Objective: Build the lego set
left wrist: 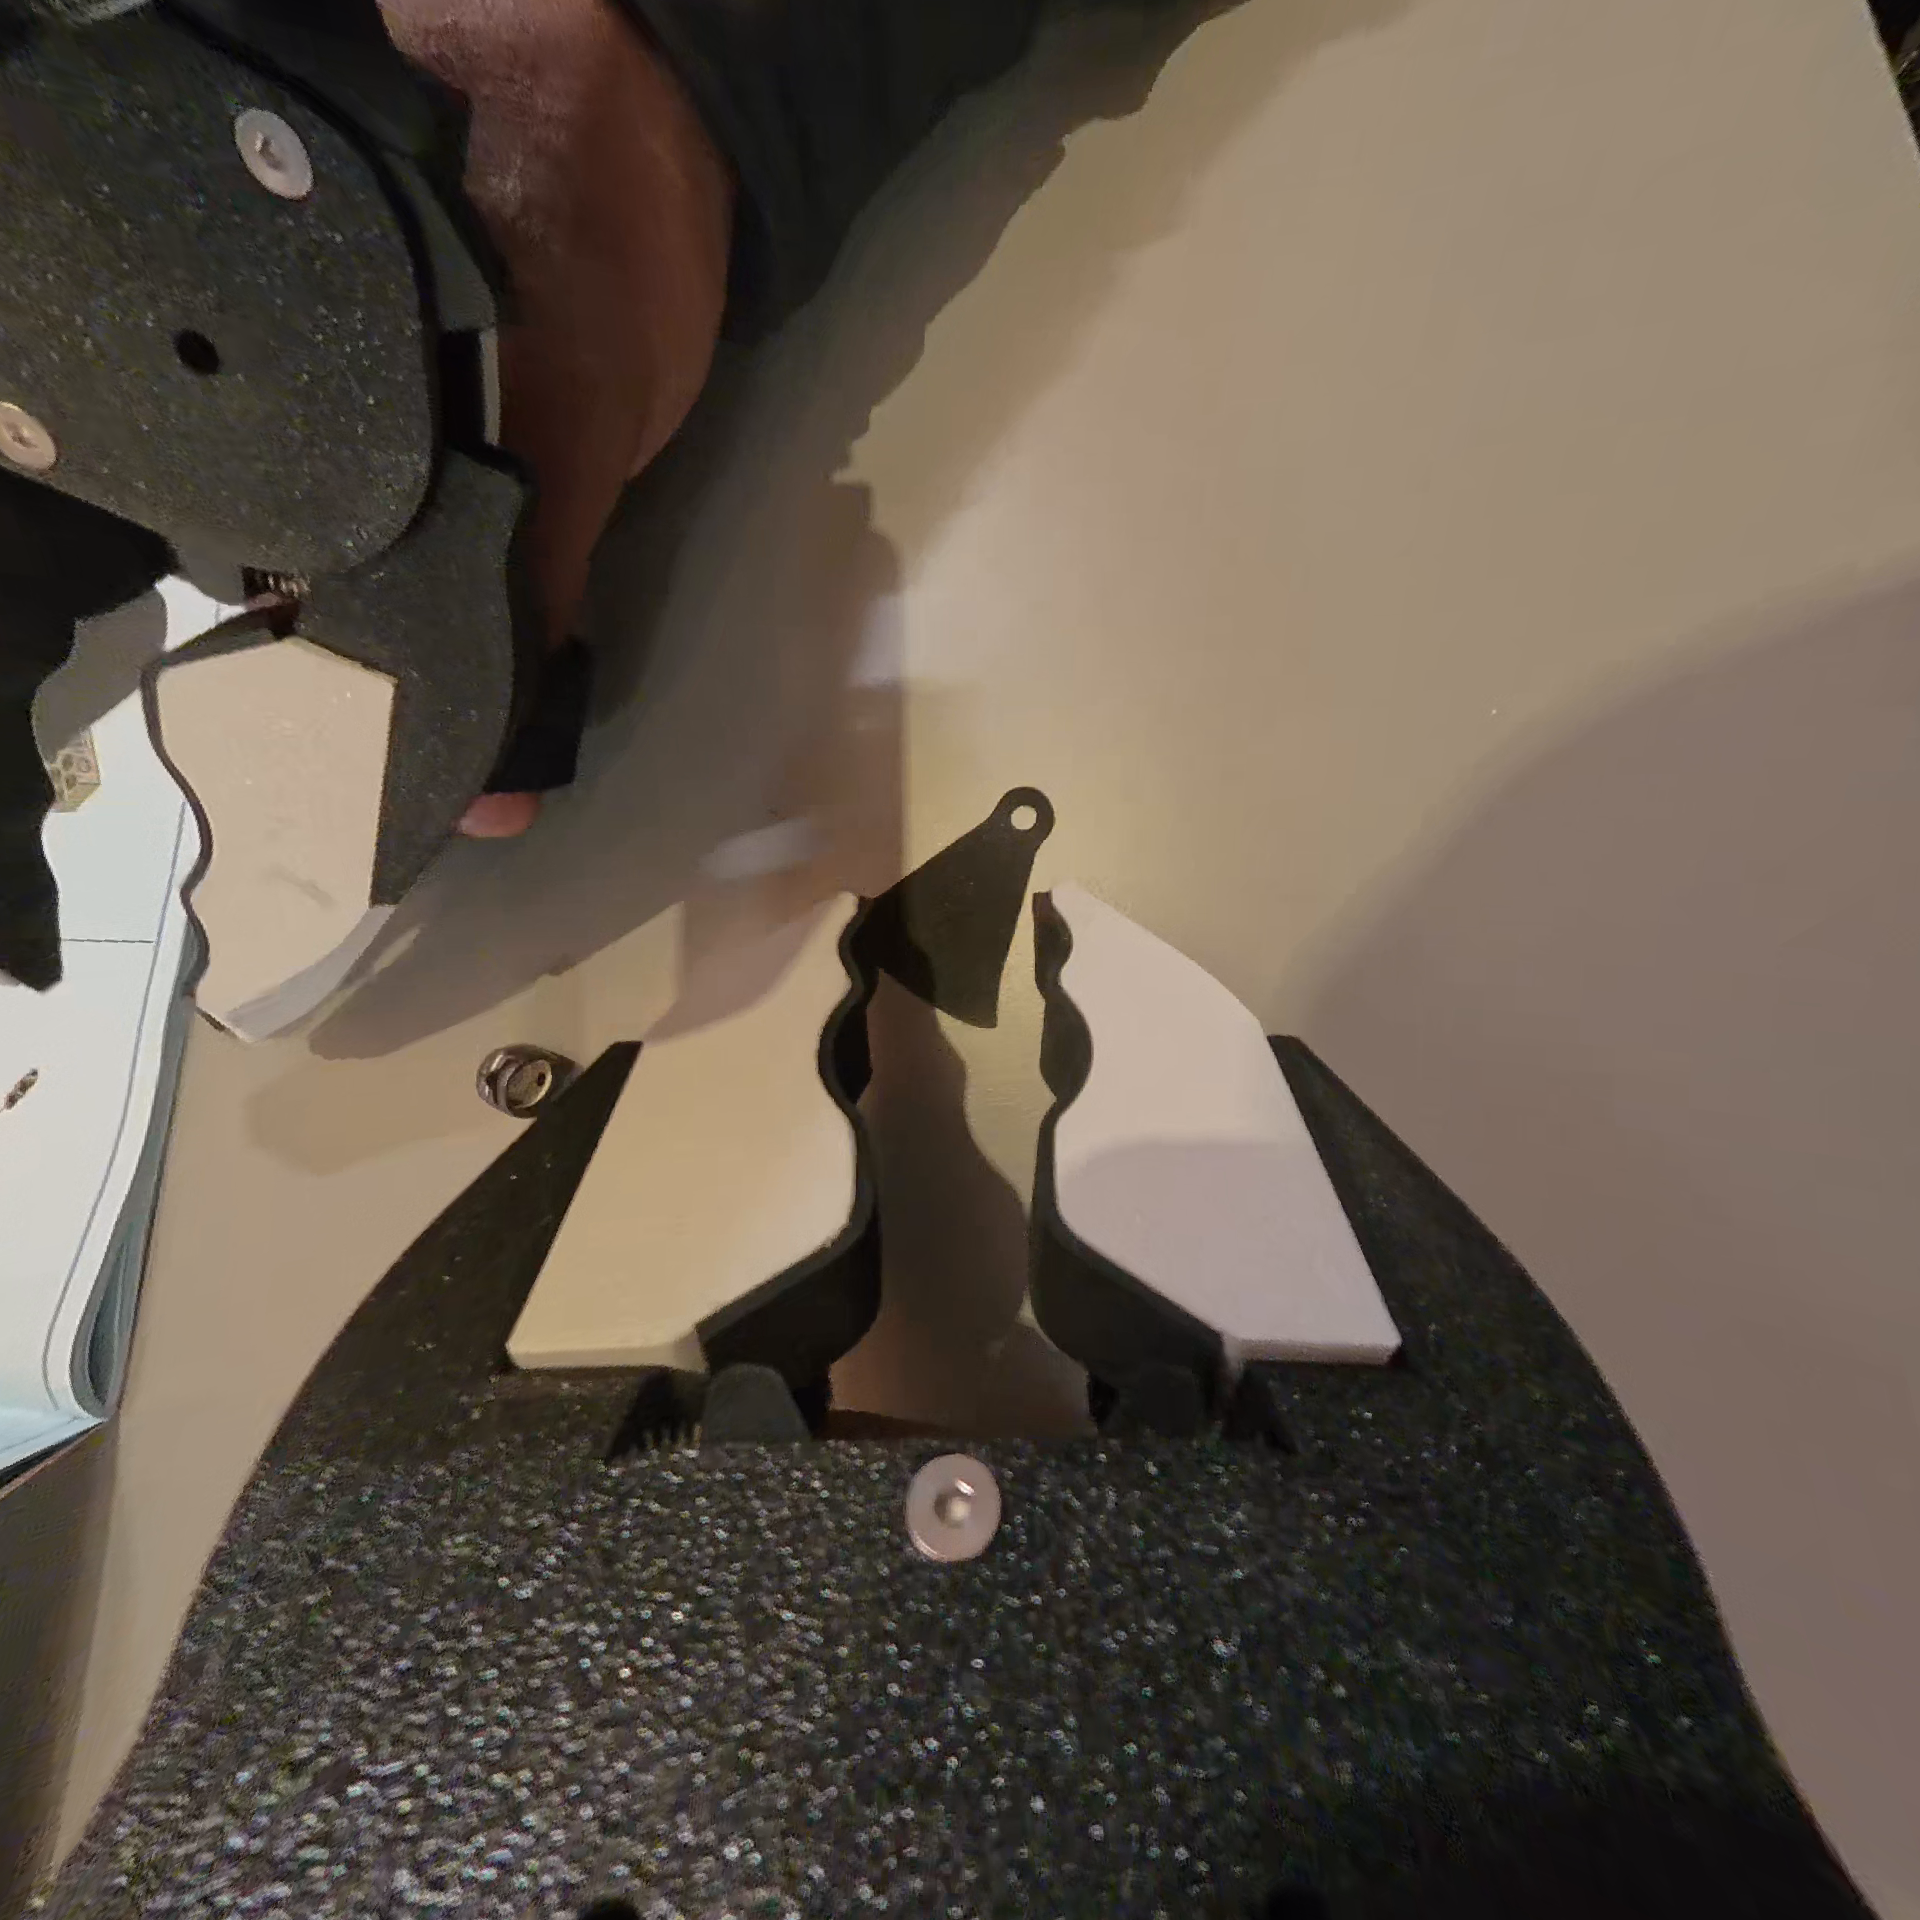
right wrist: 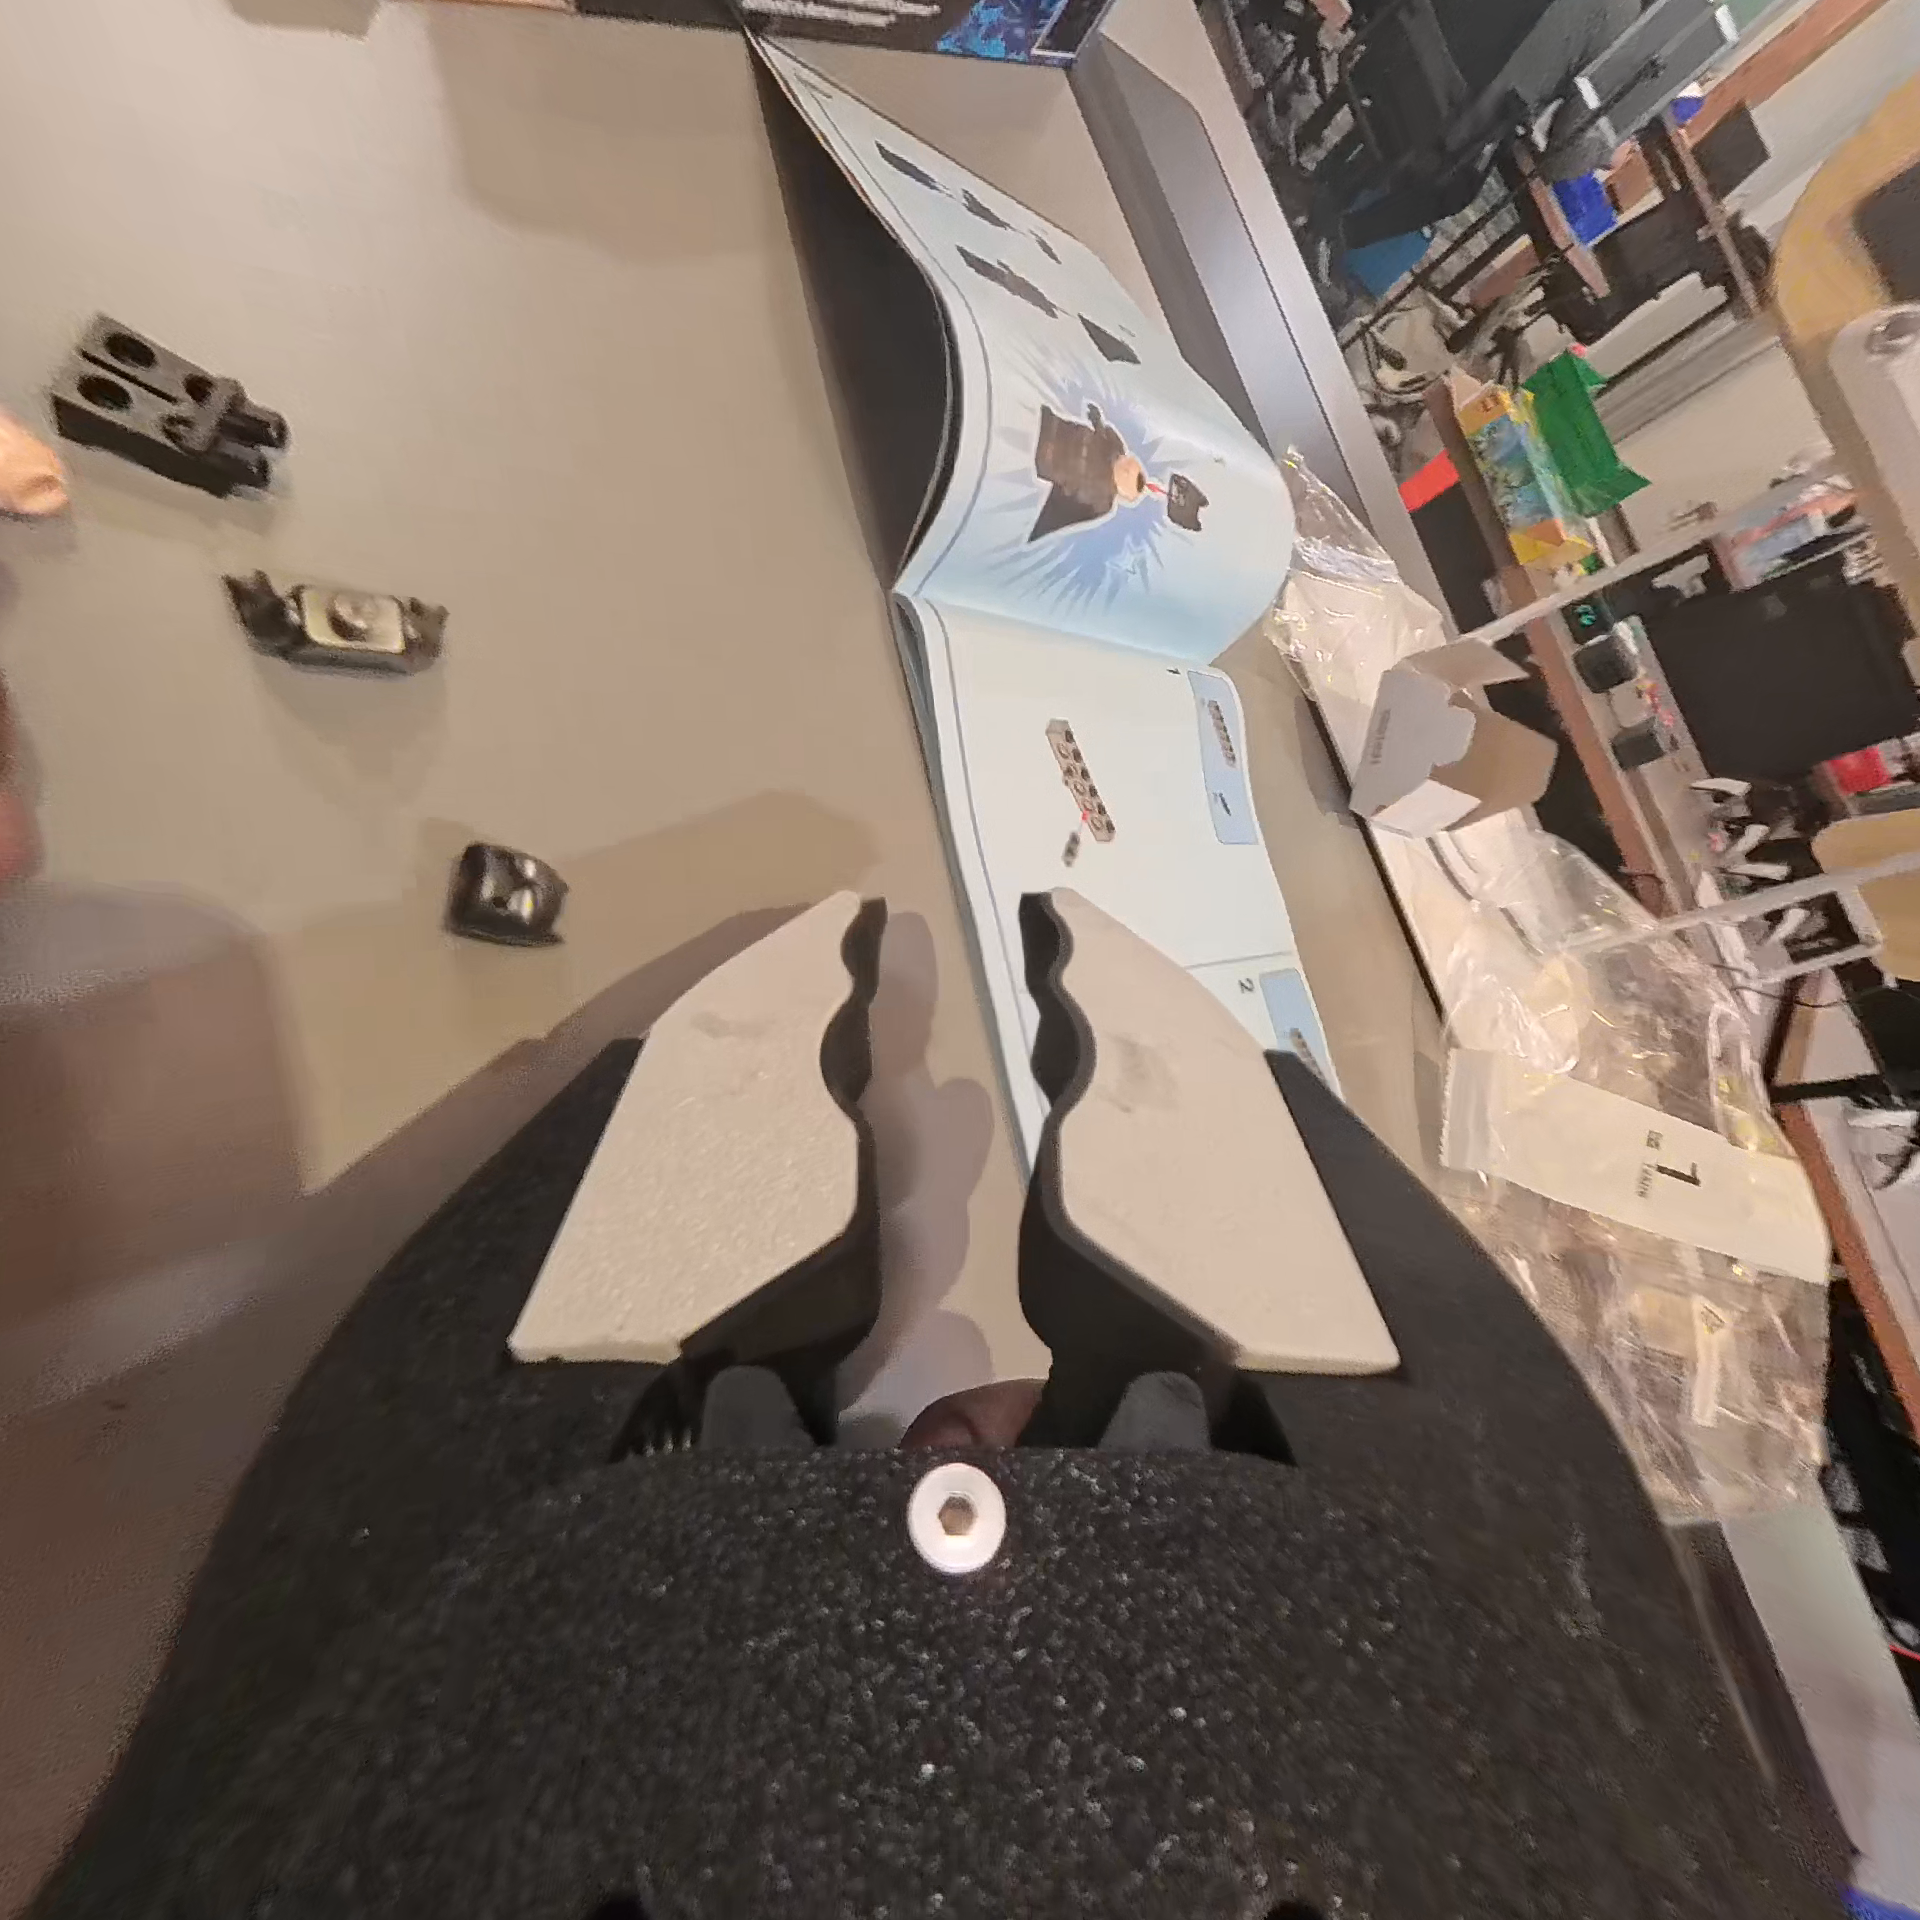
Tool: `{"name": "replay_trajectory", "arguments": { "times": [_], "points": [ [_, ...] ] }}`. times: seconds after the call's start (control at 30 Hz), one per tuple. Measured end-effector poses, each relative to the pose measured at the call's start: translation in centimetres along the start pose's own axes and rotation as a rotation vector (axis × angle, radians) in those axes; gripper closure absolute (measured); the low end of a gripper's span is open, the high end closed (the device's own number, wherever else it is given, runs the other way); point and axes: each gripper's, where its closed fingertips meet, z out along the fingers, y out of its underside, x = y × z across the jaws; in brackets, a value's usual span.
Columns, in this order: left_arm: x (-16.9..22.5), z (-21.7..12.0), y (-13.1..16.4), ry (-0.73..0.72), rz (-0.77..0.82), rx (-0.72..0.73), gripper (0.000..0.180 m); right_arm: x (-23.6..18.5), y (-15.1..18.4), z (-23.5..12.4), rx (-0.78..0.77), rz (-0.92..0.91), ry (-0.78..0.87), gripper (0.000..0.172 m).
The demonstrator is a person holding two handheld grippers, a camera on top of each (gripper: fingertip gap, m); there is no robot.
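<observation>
In the left wrist view my left gripper [left wrist: 948, 914] points down at the beige table [left wrist: 1455, 623]. A flat black triangular piece [left wrist: 951, 935] with a small hole at its top stands between the fingertips. It touches the left pad, and a thin strip of light shows between it and the right pad. My right gripper [right wrist: 951, 914] is open and empty, over the table beside the edge of an open instruction booklet [right wrist: 1101, 582]. The right gripper and the hand holding it also show at the upper left of the left wrist view [left wrist: 125, 935].
Three small black pieces lie on the table to the left: a block with holes [right wrist: 166, 416], a piece with a grey top [right wrist: 332, 623] and a small one [right wrist: 509, 894]. Plastic bags [right wrist: 1621, 1174] and a white cardboard box [right wrist: 1444, 748] lie at the table's right edge. A small metallic piece [left wrist: 514, 1081] lies near the left gripper.
</observation>
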Motion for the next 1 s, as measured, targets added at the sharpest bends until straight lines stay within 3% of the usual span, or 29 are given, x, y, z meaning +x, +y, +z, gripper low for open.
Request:
{"name": "replay_trajectory", "arguments": {
  "times": [0.2,0.6,0.83,1.0],
  "points": [
    [0.1,0.1,-0.1,-0.022,-0.002,-0.018,0.155,0.8,2.3,-1.7,-0.075,-0.054,0.089,0.151],
    [-0.5,0.4,-0.2,-0.038,-0.070,0.001,0.155,0.7,2.9,-1.9,-0.070,0.023,0.024,0.157],
    [-0.2,0.7,-0.3,-0.031,-0.042,-0.008,0.180,0.2,2.7,-1.9,-0.068,-0.050,0.042,0.166],
    [-0.5,0.8,-0.3,-0.066,-0.032,-0.022,0.180,0.3,2.7,-1.9,-0.069,-0.046,0.044,0.165]
  ]
}}
